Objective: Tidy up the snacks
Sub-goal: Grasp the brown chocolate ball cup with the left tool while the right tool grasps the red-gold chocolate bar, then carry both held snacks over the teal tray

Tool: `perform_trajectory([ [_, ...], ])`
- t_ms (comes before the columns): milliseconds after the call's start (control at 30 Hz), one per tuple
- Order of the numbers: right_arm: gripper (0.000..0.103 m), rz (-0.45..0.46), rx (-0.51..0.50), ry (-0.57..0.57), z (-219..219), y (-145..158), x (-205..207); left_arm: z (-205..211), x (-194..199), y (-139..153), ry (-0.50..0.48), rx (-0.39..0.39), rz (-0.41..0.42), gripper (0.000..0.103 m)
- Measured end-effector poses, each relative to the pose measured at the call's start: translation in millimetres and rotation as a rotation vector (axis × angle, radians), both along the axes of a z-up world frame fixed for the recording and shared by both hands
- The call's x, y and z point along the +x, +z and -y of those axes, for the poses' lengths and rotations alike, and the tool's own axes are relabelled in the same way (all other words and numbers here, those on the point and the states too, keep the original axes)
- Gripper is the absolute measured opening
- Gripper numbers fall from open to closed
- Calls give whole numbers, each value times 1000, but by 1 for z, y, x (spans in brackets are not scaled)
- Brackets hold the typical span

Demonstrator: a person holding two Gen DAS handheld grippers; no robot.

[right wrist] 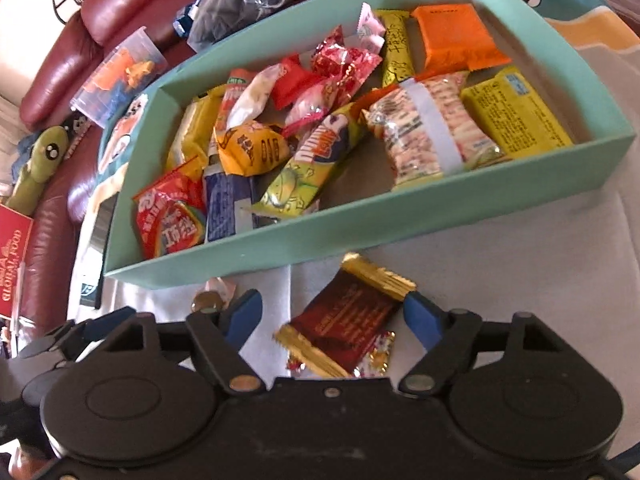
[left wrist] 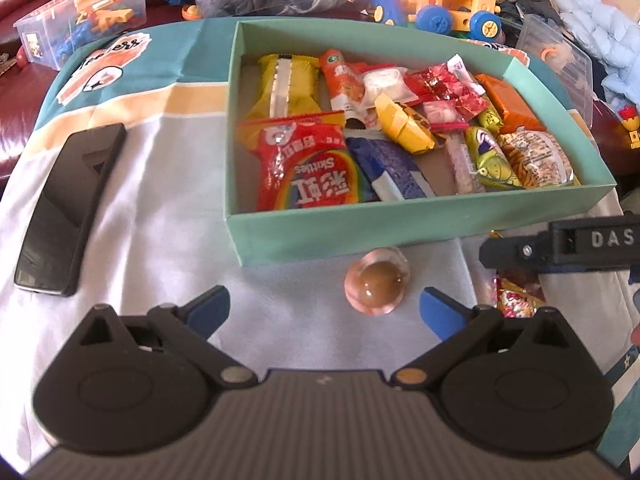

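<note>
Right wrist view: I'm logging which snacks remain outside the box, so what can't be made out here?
- Small foil candy, right wrist view: mostly hidden under the dark red packet; type unreadable.
- Round jelly cup, right wrist view: partly blocked by a gripper finger.
- Dark red packet: print too small to read.
- Teal box: near wall hides the lowest snacks.

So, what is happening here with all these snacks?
A person is sorting snacks into a green box, already filled with many packets. Both grippers point down at snacks left on the cloth in front of it. The left gripper is open around a round jelly cup. The right gripper is open around a dark red packet with gold ends. Neither is gripped yet.
</note>
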State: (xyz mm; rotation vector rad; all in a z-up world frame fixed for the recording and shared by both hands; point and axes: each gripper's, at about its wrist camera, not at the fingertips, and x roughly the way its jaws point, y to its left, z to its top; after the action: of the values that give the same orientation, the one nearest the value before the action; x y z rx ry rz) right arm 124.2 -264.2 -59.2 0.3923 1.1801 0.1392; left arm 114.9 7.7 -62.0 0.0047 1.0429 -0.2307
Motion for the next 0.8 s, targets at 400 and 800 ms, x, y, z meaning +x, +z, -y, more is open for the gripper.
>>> perform_trajectory([
  [400,36,83,-111,107,-7,2,-11,27,8,-12,-104,40,32,92],
  [800,36,102,-19,38,29,2,-29,34,-7,-4,-131,11,71,36],
])
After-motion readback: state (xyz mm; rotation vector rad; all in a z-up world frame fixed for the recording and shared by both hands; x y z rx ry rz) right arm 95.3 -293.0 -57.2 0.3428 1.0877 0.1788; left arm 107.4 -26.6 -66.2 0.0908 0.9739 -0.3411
